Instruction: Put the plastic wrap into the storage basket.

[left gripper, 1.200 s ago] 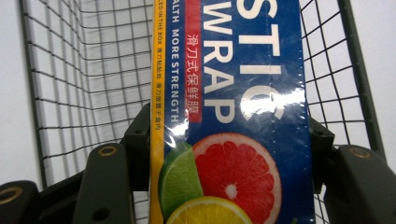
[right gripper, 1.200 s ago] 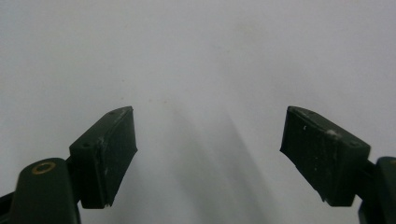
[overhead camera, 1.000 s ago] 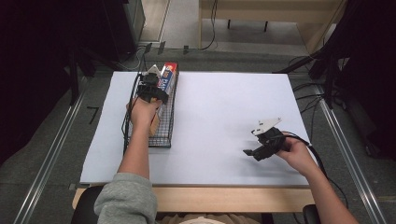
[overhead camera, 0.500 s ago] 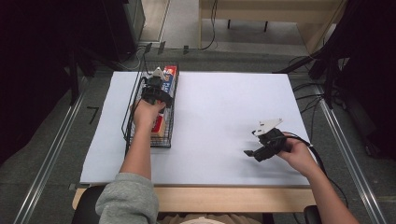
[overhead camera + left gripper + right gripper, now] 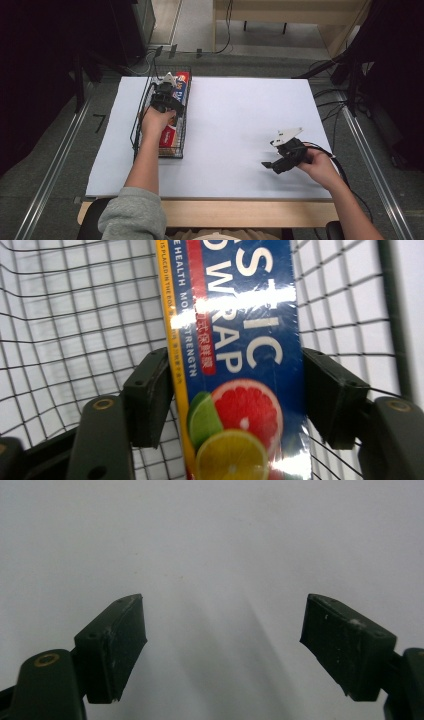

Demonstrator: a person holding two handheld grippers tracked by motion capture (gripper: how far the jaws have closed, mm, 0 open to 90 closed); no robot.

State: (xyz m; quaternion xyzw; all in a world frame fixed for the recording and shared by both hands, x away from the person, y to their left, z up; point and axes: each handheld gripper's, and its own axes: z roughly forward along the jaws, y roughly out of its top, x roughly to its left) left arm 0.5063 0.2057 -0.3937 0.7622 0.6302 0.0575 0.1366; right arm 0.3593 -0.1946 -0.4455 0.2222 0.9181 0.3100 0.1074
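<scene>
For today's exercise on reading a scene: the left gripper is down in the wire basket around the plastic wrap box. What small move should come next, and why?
Probably lift the left gripper straight up out of the wire basket. Its jaws have just been opening; the plastic wrap box lies between them on the basket floor, apparently released. The right gripper is open over bare table.

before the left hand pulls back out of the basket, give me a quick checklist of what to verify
1. Plastic wrap box lies inside the wire basket: ok.
2. Left hand-held gripper has let go: its jaws have just been opening, box between them, left pad slightly off, right side cannot tell.
3. Basket stands on the white sheet: ok.
4. Right hand-held gripper open, nothing between its jaws, apart from the basket: ok.
5. Way up out of the basket unobstructed: cannot tell.
</scene>
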